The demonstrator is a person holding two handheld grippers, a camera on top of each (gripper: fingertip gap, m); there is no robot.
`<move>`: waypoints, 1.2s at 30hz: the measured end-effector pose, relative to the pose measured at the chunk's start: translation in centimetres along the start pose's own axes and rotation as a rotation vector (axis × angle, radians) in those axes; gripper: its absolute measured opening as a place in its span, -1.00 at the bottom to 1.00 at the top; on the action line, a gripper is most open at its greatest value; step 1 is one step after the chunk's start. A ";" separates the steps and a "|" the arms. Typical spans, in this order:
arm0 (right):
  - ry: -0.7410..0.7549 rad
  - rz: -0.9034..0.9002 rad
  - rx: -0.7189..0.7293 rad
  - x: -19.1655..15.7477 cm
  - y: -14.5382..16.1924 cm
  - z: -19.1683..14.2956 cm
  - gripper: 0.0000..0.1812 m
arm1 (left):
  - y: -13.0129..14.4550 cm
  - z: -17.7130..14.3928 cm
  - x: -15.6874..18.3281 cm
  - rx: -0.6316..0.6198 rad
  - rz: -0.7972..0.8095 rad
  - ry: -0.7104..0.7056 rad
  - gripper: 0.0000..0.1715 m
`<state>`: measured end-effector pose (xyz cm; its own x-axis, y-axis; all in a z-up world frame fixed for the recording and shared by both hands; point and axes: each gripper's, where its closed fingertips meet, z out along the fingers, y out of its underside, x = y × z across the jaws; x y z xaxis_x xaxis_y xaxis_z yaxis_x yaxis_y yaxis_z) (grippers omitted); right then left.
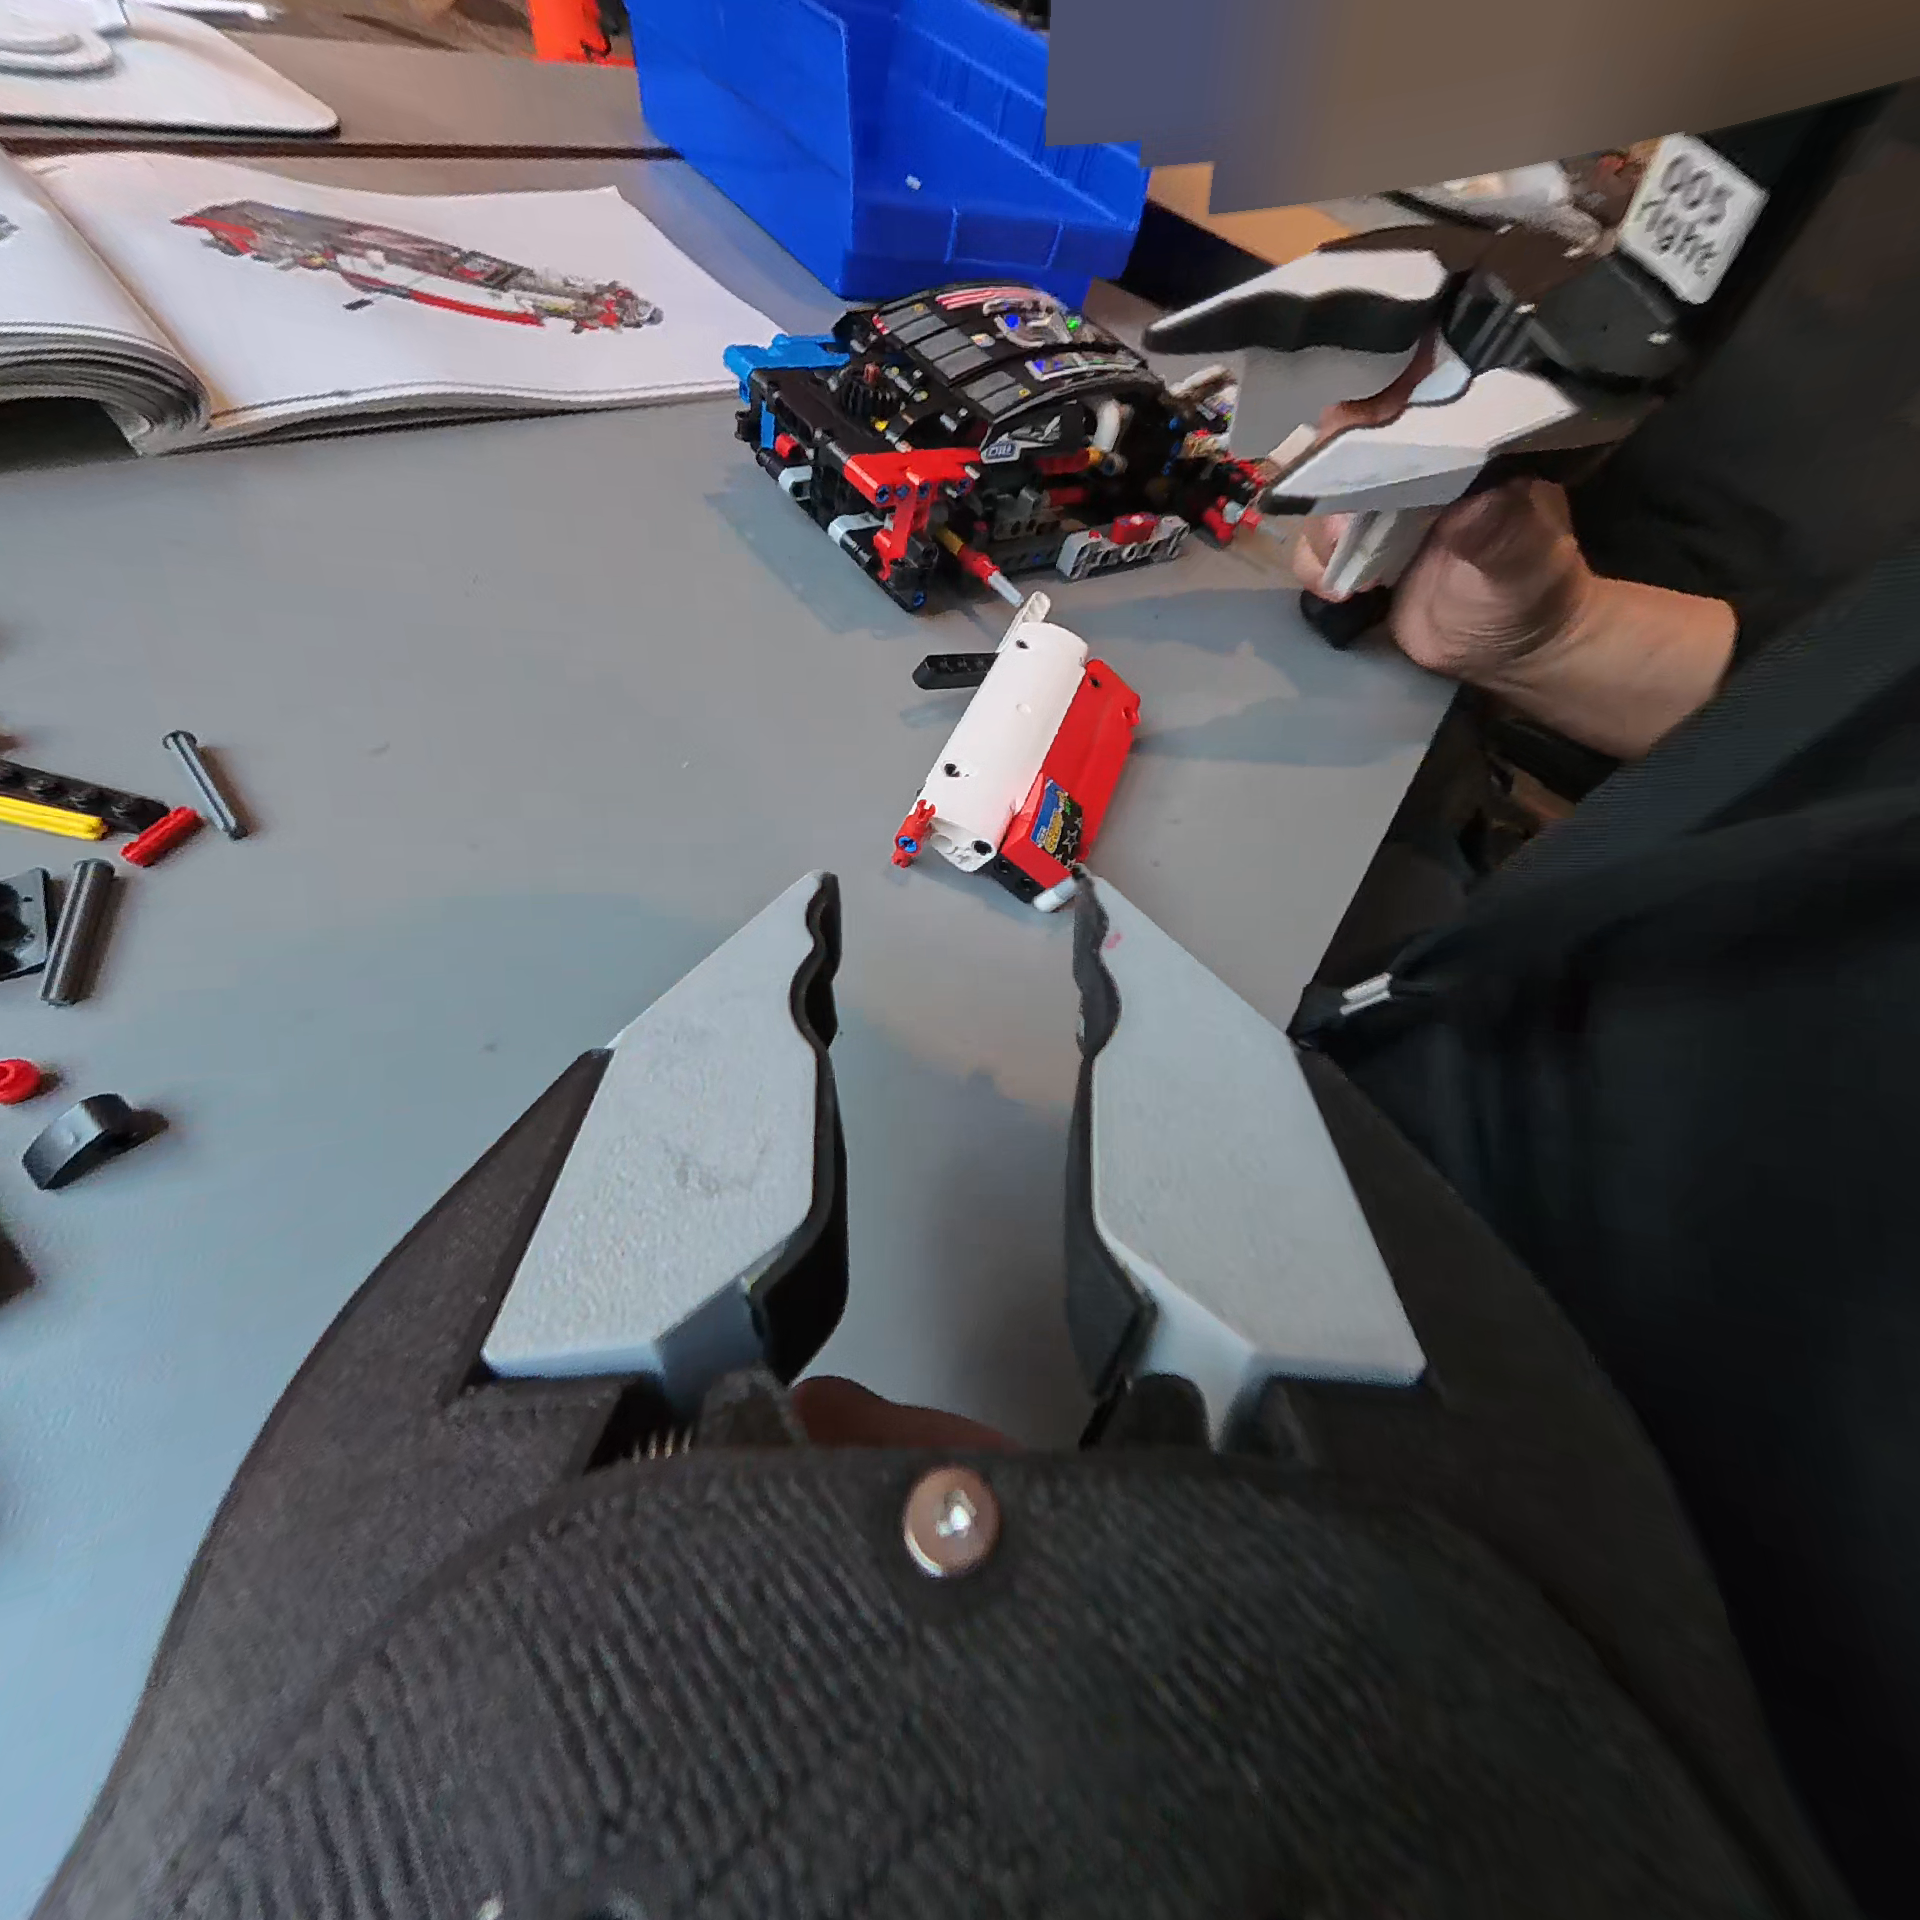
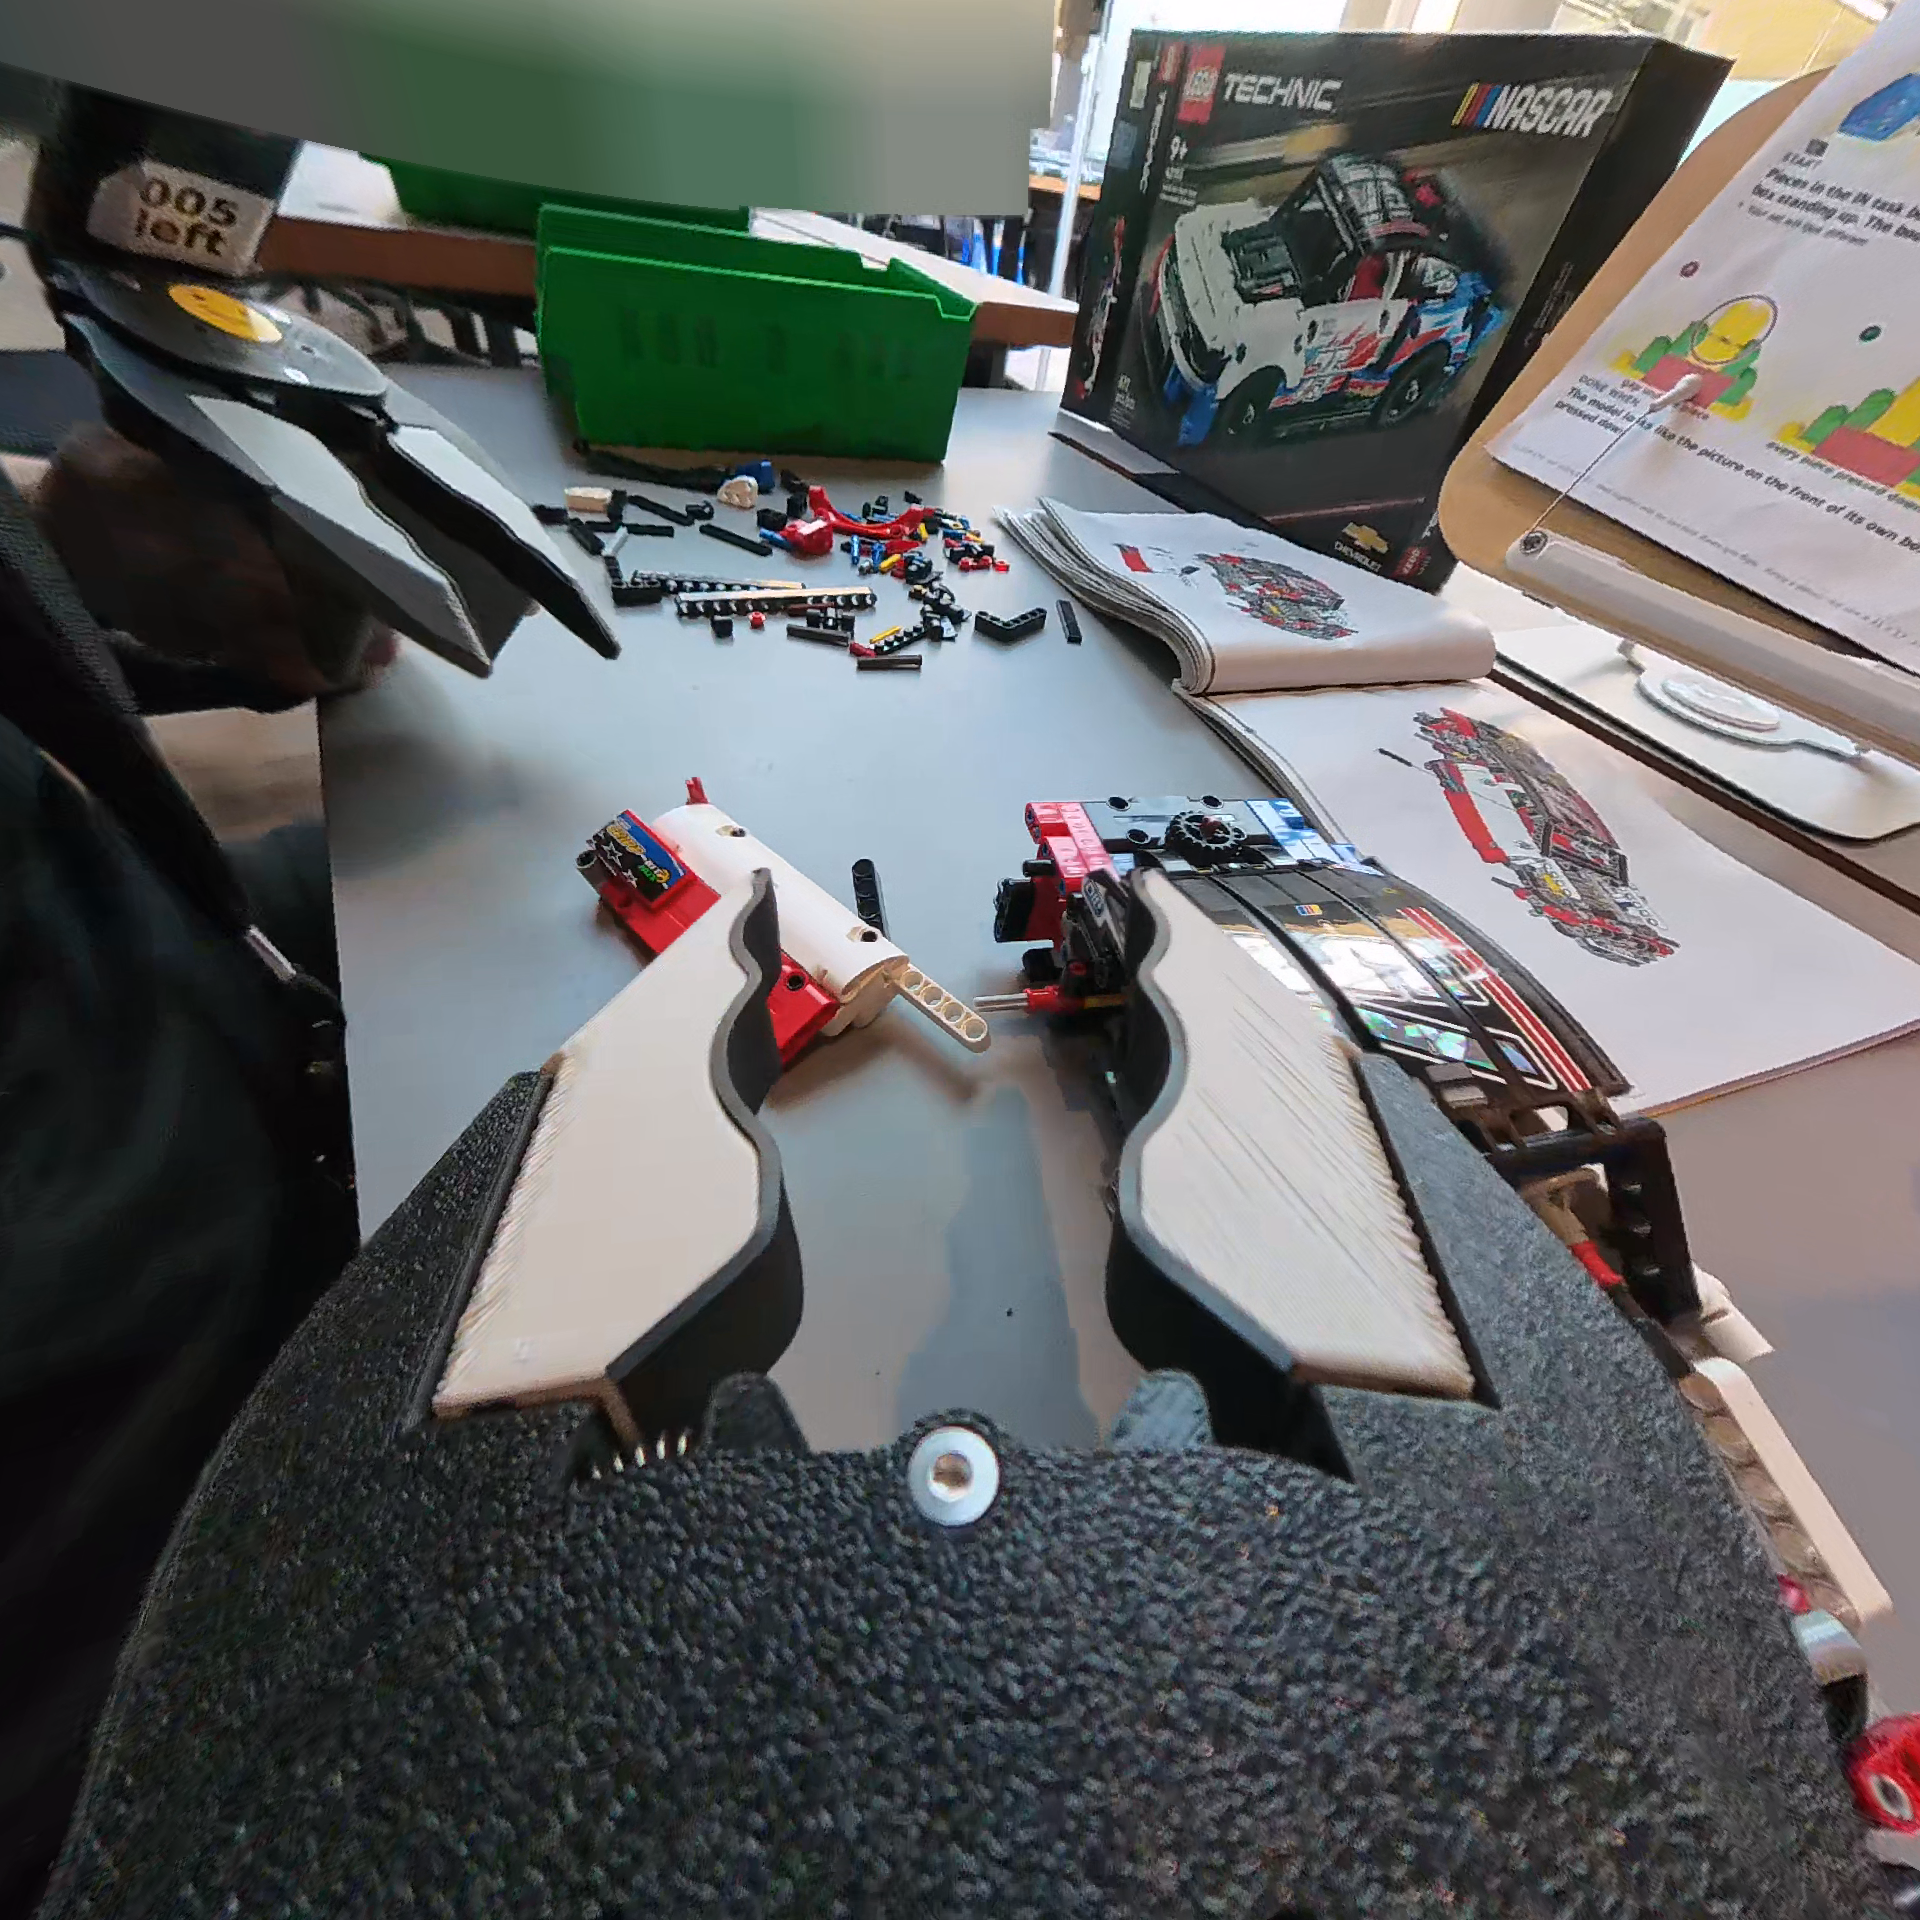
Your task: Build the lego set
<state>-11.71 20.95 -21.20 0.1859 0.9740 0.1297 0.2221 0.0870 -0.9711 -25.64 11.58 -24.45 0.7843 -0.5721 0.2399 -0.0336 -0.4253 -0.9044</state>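
Both grippers are empty right now. The left gripper [image 1: 951, 914] hangs over the grey table [image 1: 468, 644] with its jaws spread fairly wide and nothing between them, its tips just short of the white-and-red side panel sub-assembly [image 1: 1013, 769], which lies flat near the table's front edge. The right gripper [image 2: 945, 935] is open wide too, holding nothing; in its own view its left fingertip overlaps the panel and its right fingertip overlaps the dark curved roof of the car chassis [image 2: 1299, 935]. Whether either tip actually touches, I cannot tell.

The chassis [image 1: 966, 416] sits just beyond the panel, a dense block of black, red and blue Technic parts with a small axle poking out toward the panel. So the core is built, one side section is made up, and it reads as not yet joined on.

Plenty is left, I'd judge. A scatter of loose beams and pins [image 2: 810, 571] lies at the far end by the green bin [image 2: 748, 343], and the open instruction booklet [image 2: 1558, 862] on the right pictures a much longer body than what stands here (the set's box [image 2: 1351, 291] stands behind it). Early to middle of the build, by the look of it.
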 end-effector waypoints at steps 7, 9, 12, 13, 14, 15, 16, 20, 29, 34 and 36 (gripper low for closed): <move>0.014 0.021 0.018 0.4 -0.2 -0.2 -0.30 | -0.6 -0.4 0.0 0.046 -0.043 0.033 -0.52; 0.026 0.010 0.017 0.4 -0.2 -0.2 -0.30 | -0.7 -0.5 0.1 0.058 -0.032 0.034 -0.49; 0.030 0.004 0.020 0.4 -0.2 -0.2 -0.30 | -0.7 -0.5 0.1 0.059 -0.025 0.029 -0.49; 0.032 0.003 0.027 0.4 -0.3 -0.2 -0.30 | -0.6 -0.5 0.1 0.052 -0.021 0.025 -0.49; 0.031 0.003 0.035 0.4 -0.5 -0.3 -0.30 | -0.5 -0.4 0.1 0.044 -0.018 0.020 -0.49; 0.027 0.003 0.043 0.3 -0.6 -0.3 -0.30 | -0.4 -0.3 0.0 0.039 -0.014 0.014 -0.50; 0.023 0.003 0.050 0.3 -0.7 -0.4 -0.30 | -0.4 -0.3 0.0 0.036 -0.009 0.009 -0.50; 0.032 -0.008 0.068 0.2 -0.9 -0.5 -0.30 | 0.0 0.0 0.1 0.007 -0.010 0.007 -0.52; -0.055 0.012 0.066 -0.6 -0.9 -0.6 -0.46 | 0.9 0.8 0.3 -0.074 0.029 -0.011 -0.40; -0.109 -0.023 0.022 -1.7 -0.3 -0.2 -0.46 | 1.4 1.5 0.8 -0.123 0.049 0.002 -0.28; -0.156 -0.018 -0.032 -2.5 0.4 0.1 -0.46 | 1.4 2.1 1.5 -0.144 0.058 0.032 -0.21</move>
<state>-12.21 18.60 -21.91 0.0311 0.9933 0.1117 0.2550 0.1002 -0.9617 -23.19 11.61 -26.13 0.7585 -0.6195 0.2021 -0.1681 -0.4856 -0.8579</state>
